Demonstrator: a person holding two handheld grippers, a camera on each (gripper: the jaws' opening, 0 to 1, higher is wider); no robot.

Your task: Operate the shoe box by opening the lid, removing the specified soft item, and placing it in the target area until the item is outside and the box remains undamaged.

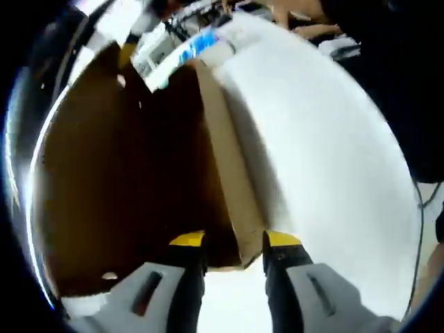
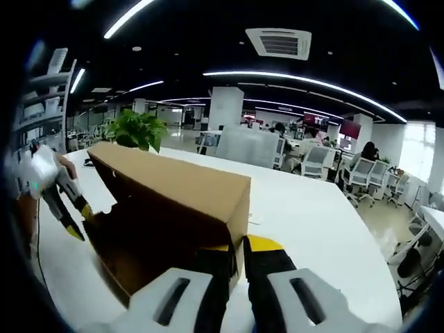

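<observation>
1. Open-plan office: ceiling light strips [image 2: 305,83], desks, office chairs [image 2: 361,177], a potted plant [image 2: 135,128]. White tabletop [image 2: 312,215] carries the work.
2. Left gripper [image 1: 236,243]: yellow-tipped fingers [image 1: 283,239] straddle a corner edge of the cardboard shoe box [image 1: 125,173], one finger inside the brown wall, one outside. They appear closed on that wall; contact is blurred.
3. Right gripper [image 2: 238,250]: fingers [image 2: 262,244] sit either side of the near corner of the box lid [image 2: 173,184], narrow gap, gripping the cardboard edge.
4. Box rests on the tabletop; in the right gripper view the lid is raised off the body at the left, dark interior below. Contents not discernible.
5. Left gripper shows again in the right gripper view at the box's far-left edge.
</observation>
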